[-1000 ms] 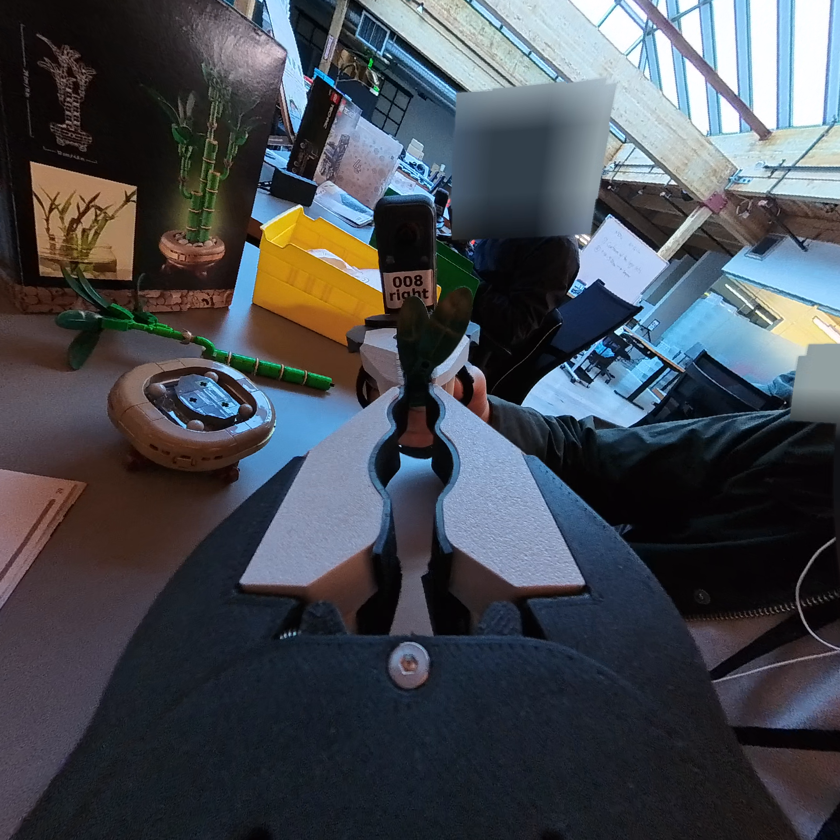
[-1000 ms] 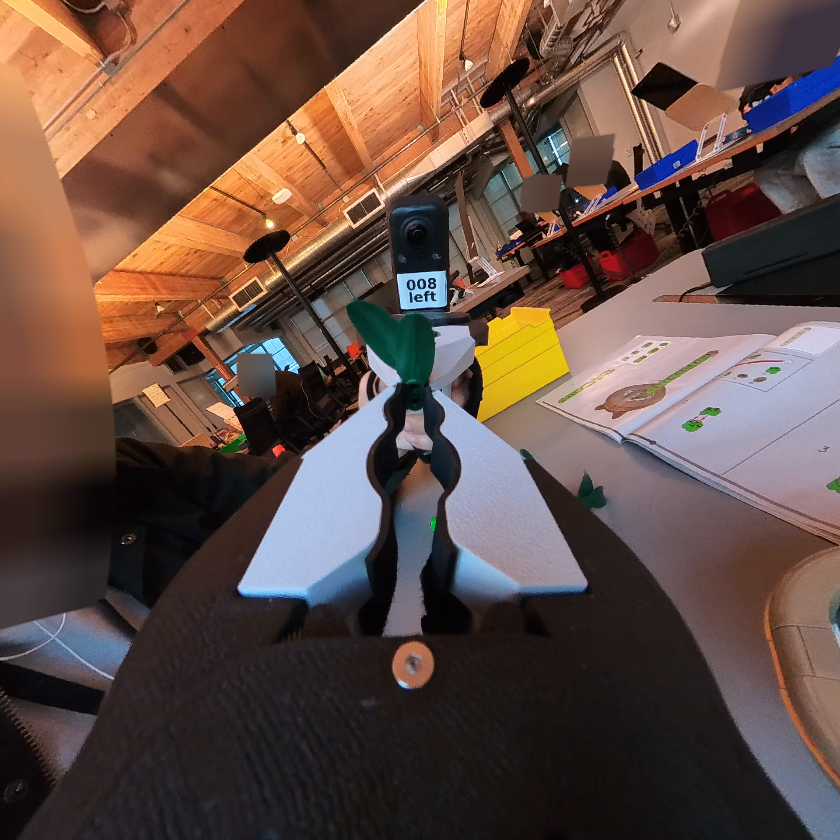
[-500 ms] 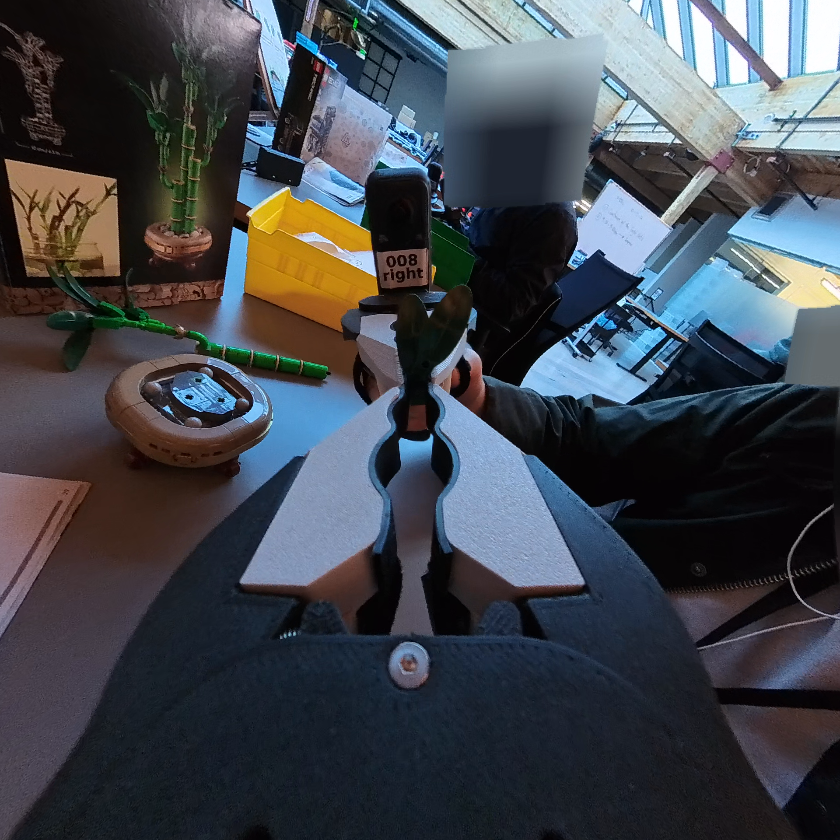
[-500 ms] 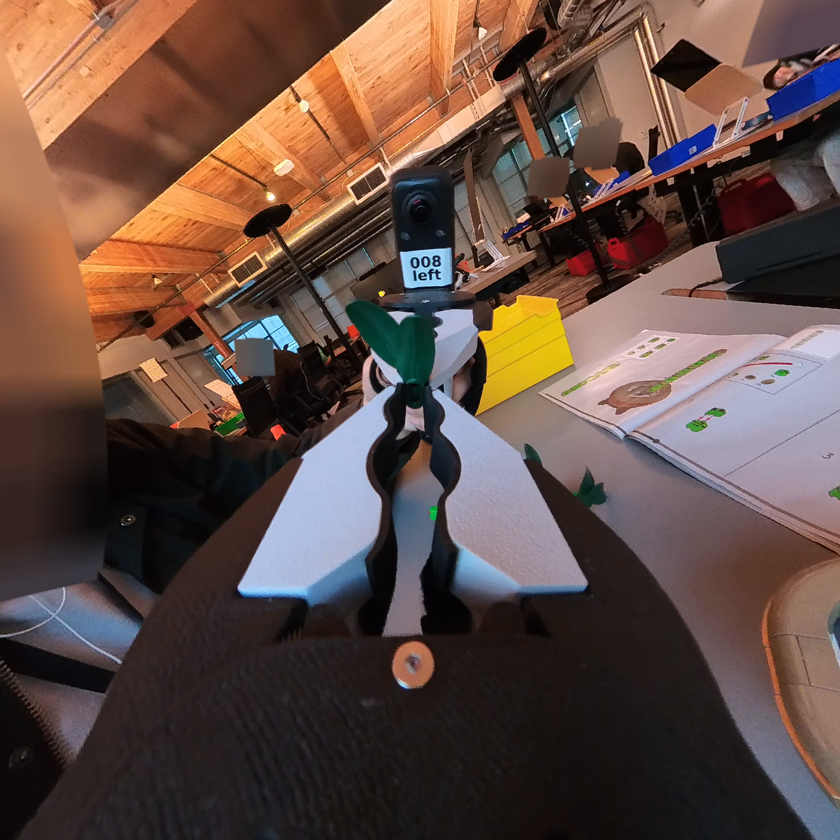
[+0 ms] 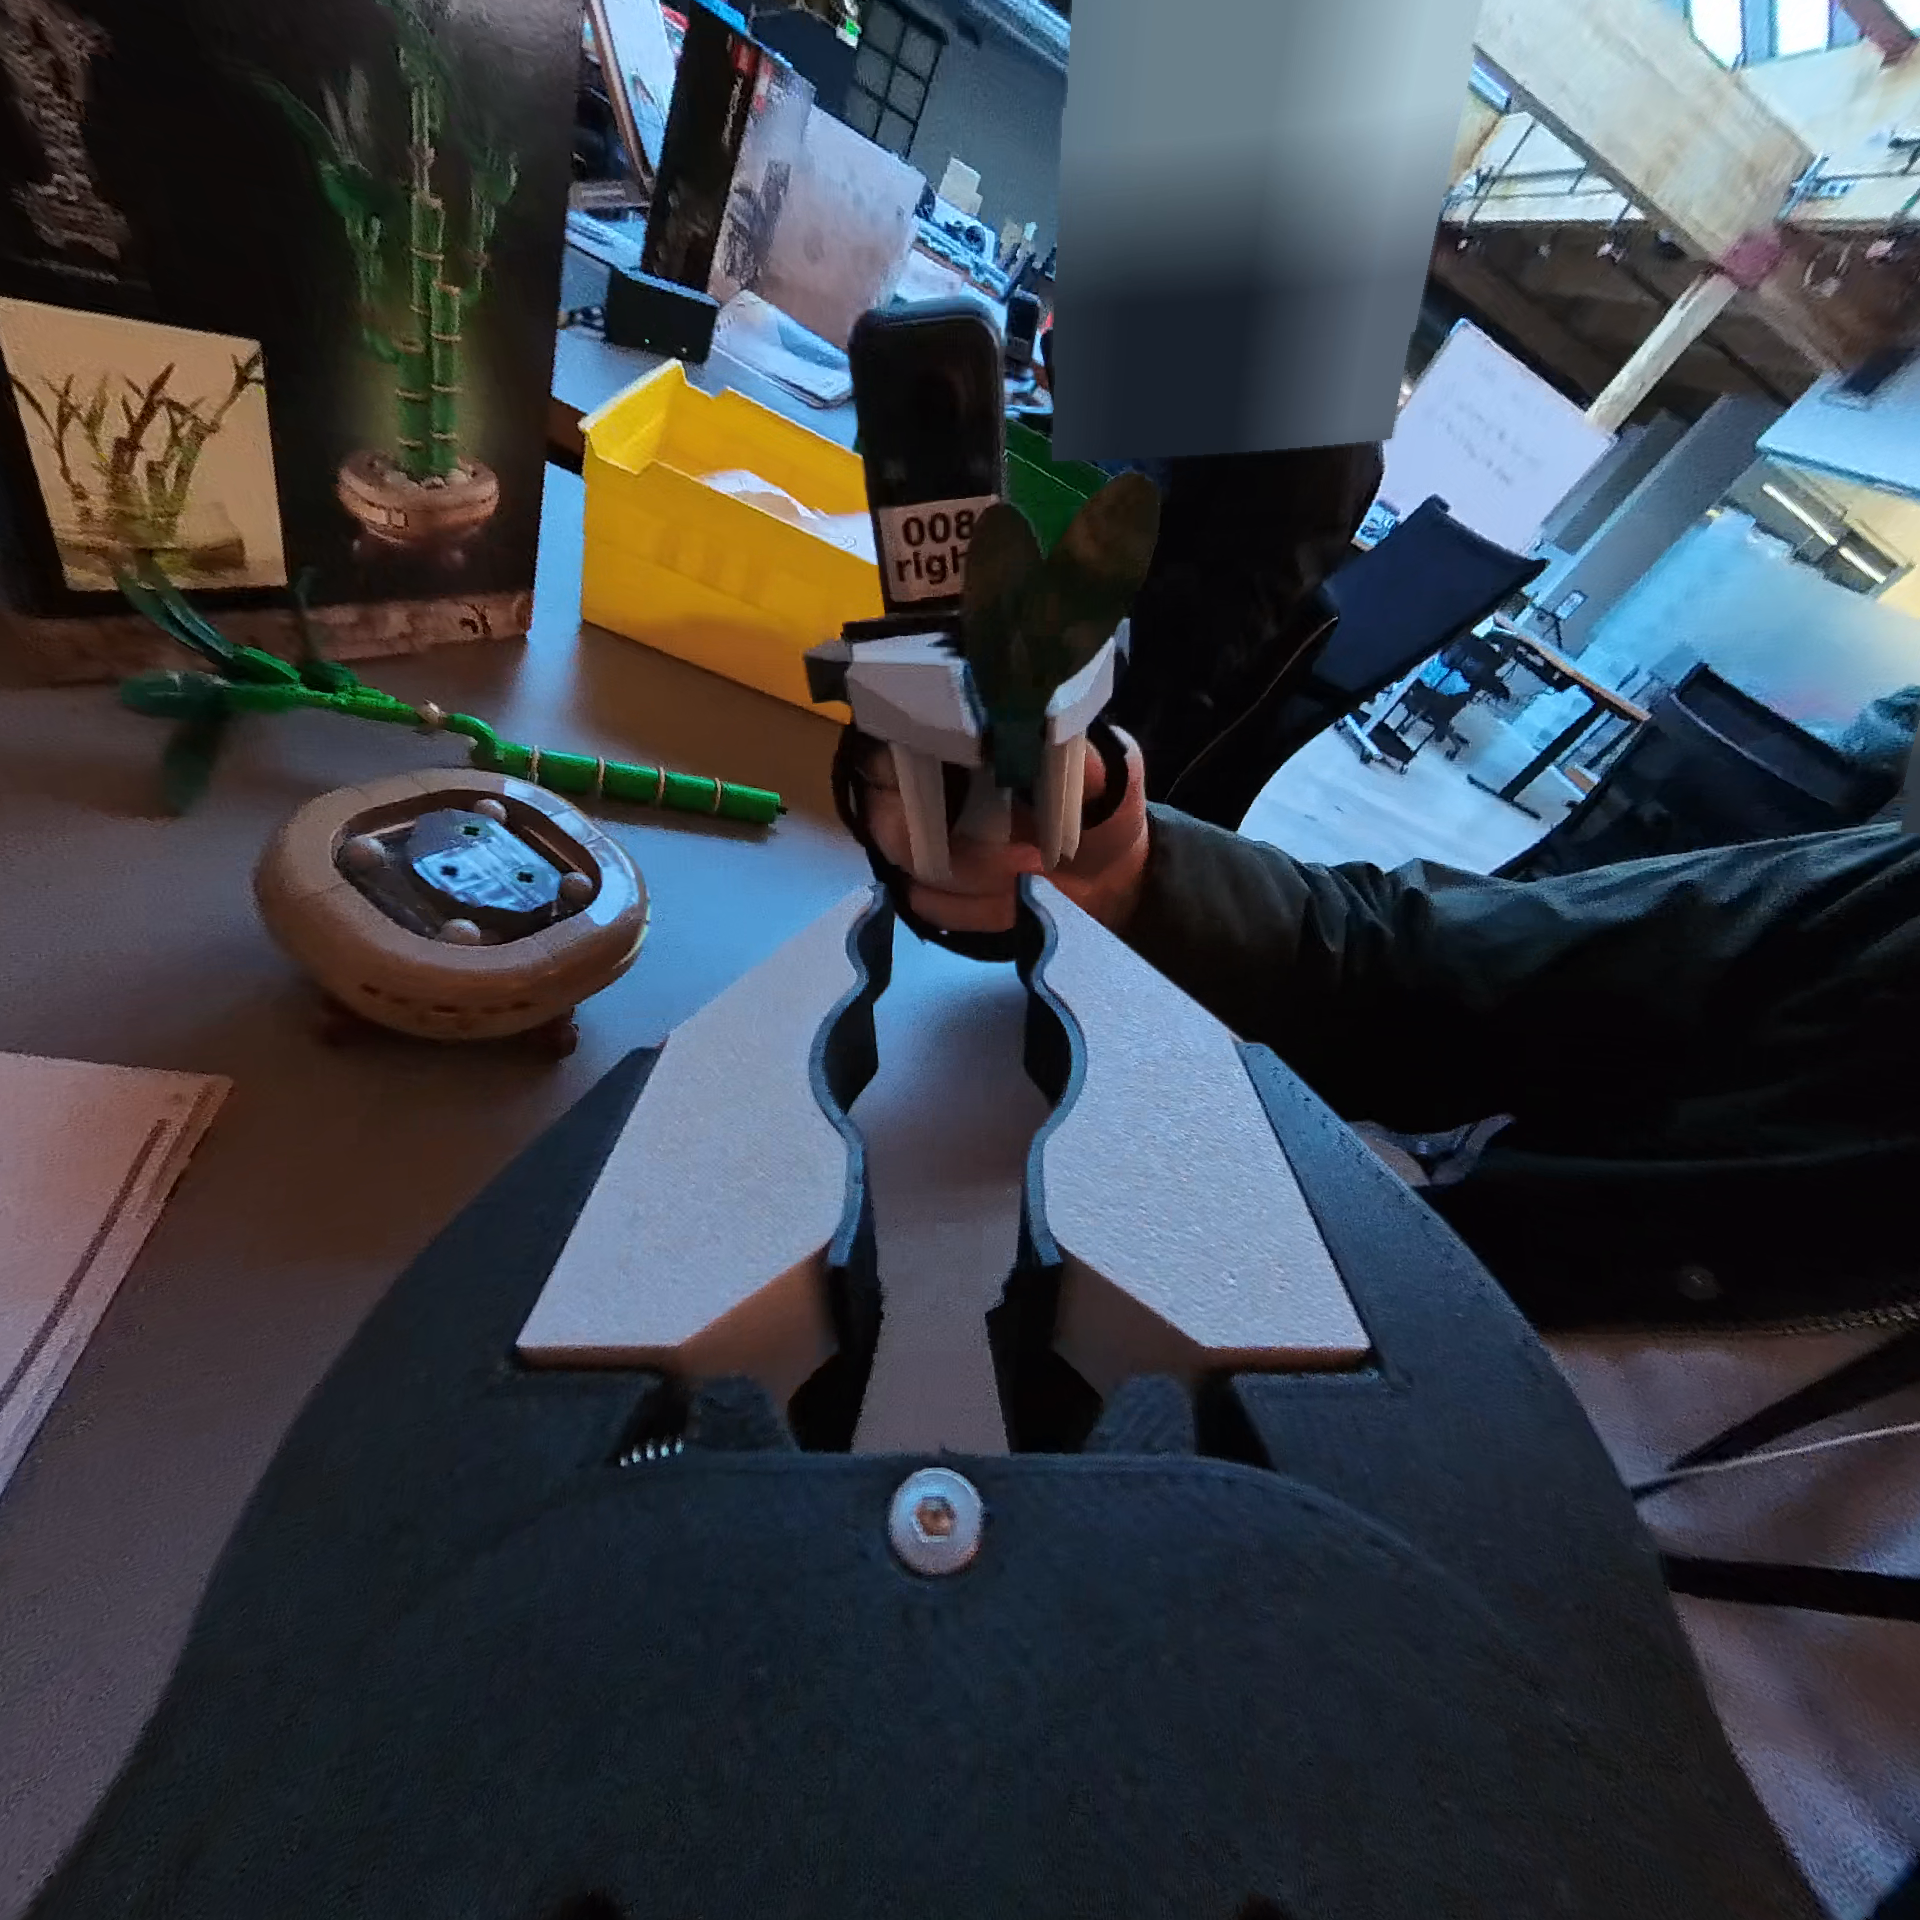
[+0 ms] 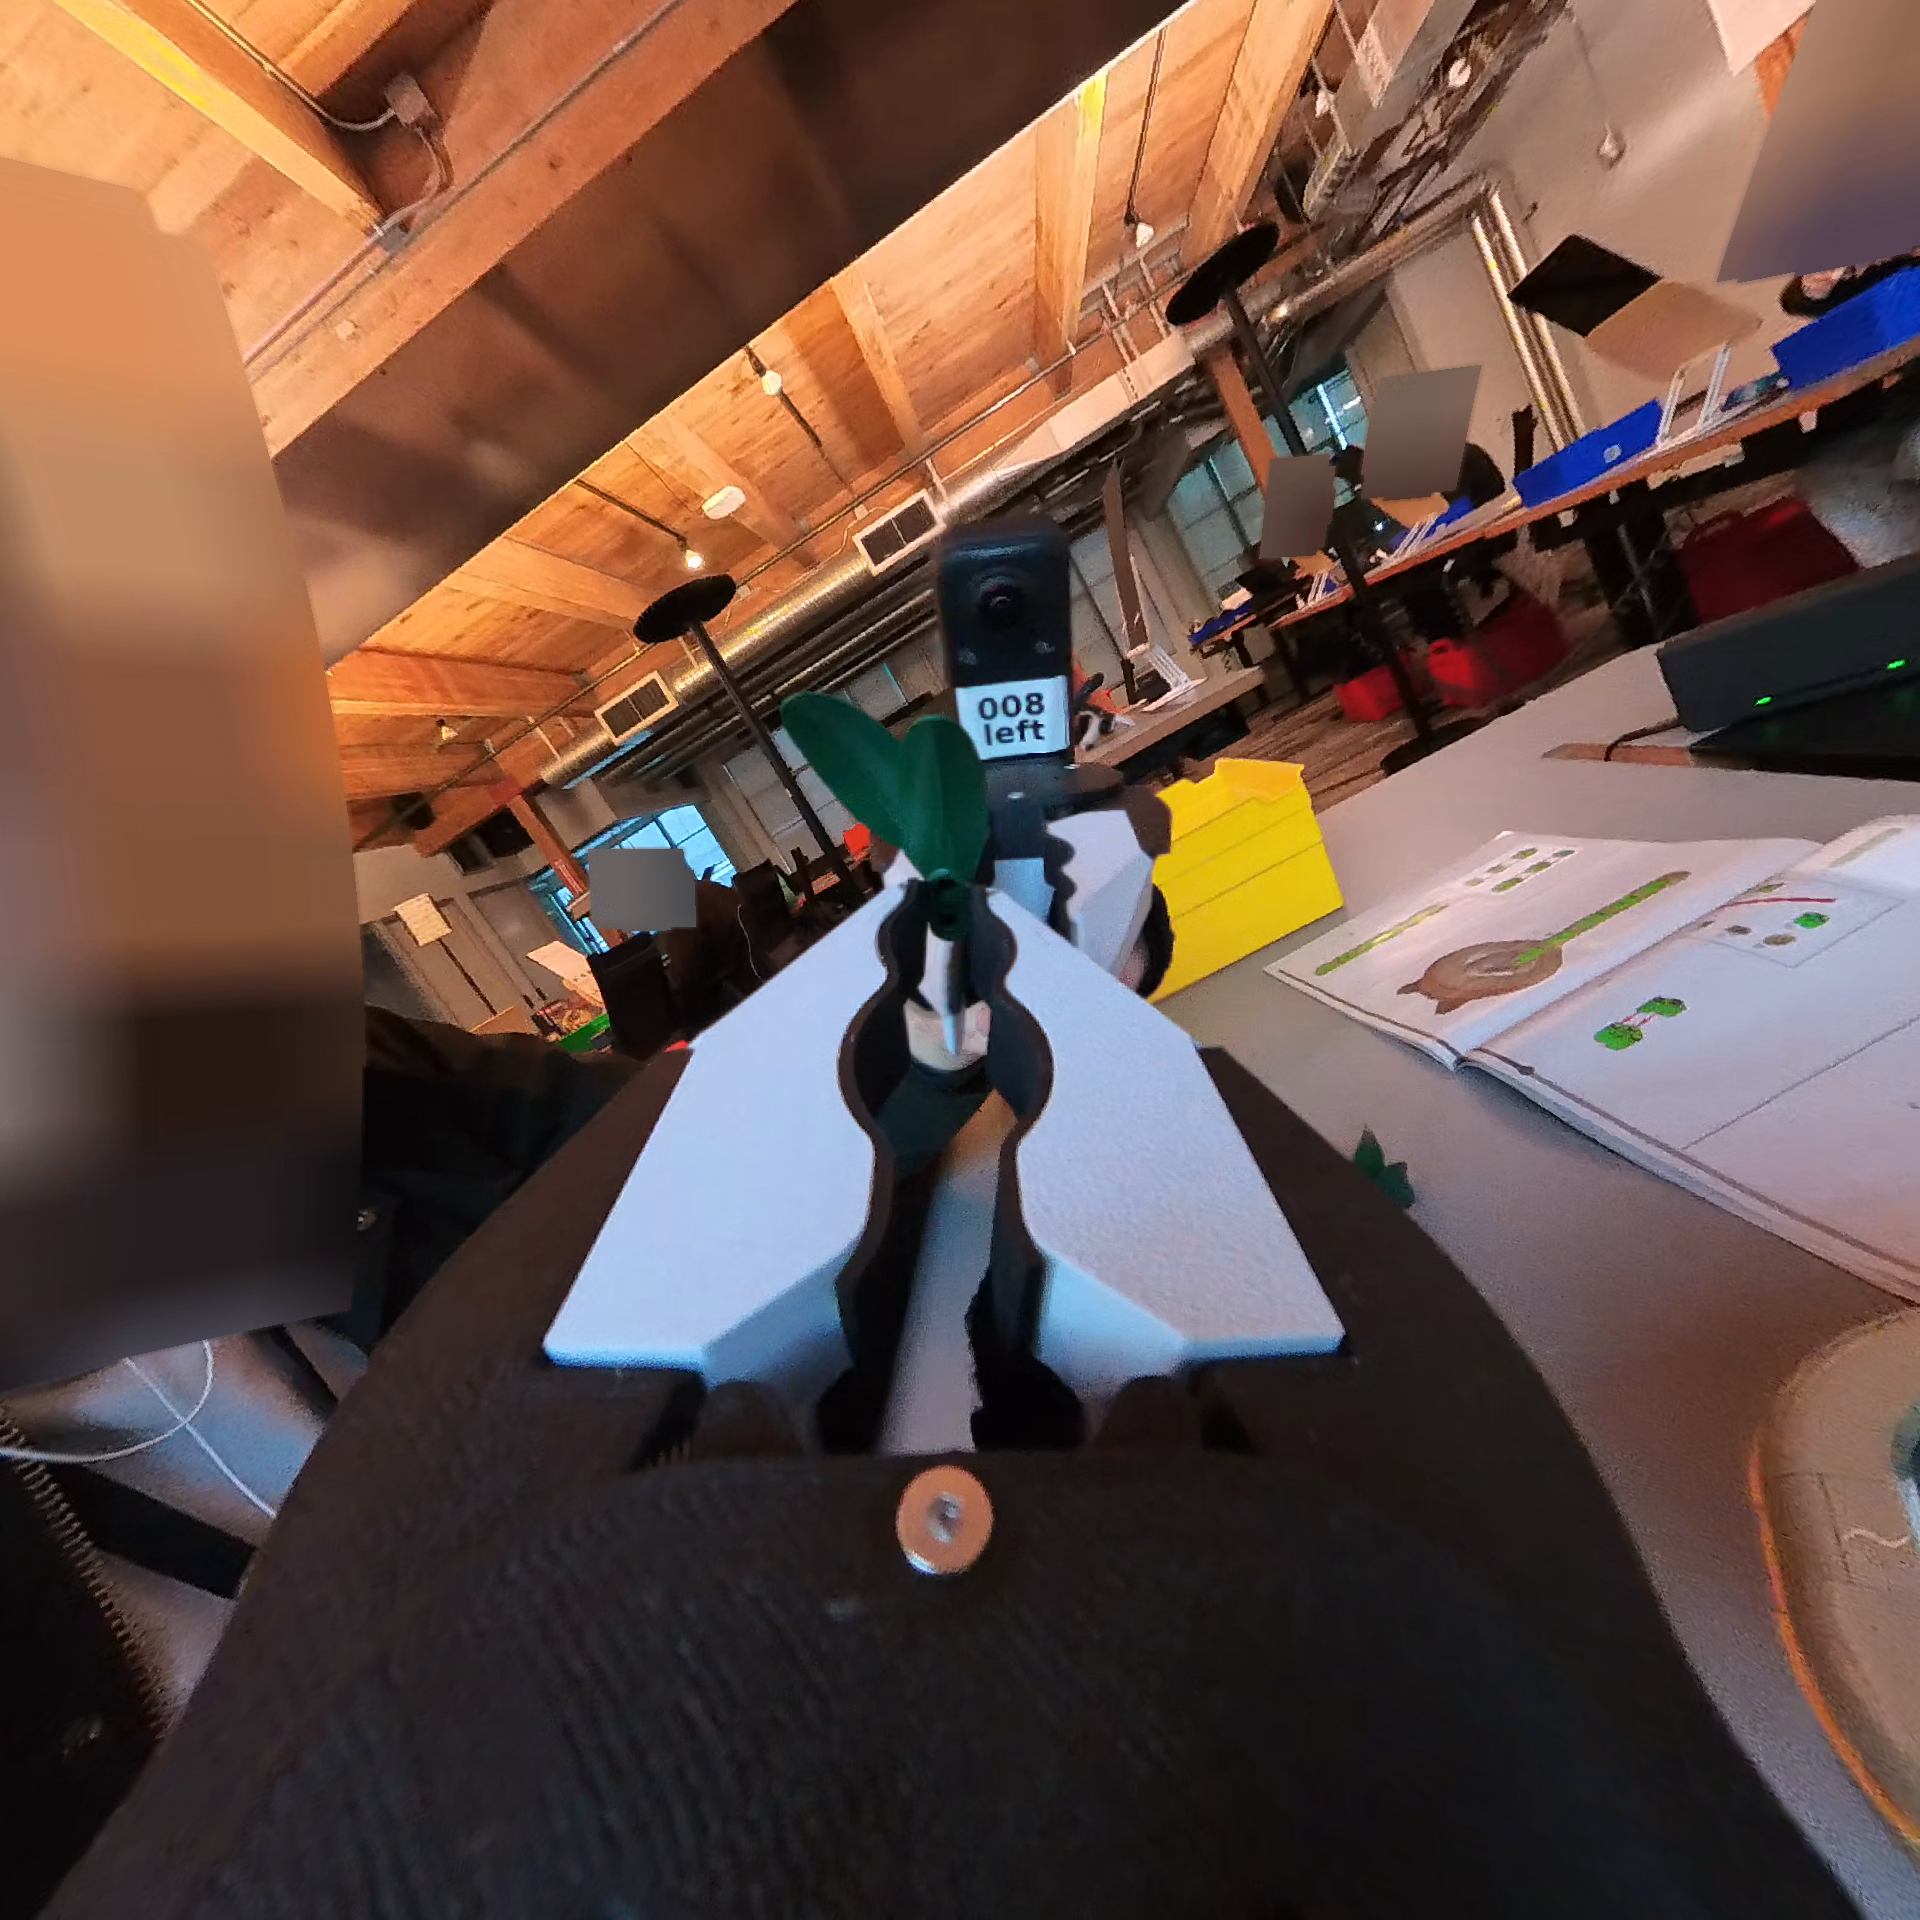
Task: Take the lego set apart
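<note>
Spreading under everything is the grey tabletop, with the black lego set box standing at its far edge and a yellow bin beside the box. An open instruction booklet lies flat on the tabletop in the right wrist view. The tan round lego pot base sits near the middle, apart from the green bamboo stalk lying on its side just behind it. The left hand-held gripper has its fingers parted, with nothing between them. Facing it, the right hand-held gripper pinches its tips together on the stem of a dark green leaf piece, which stands up above the tips, held in the air over the tabletop edge. One small green leaf bit lies loose near the booklet.
</note>
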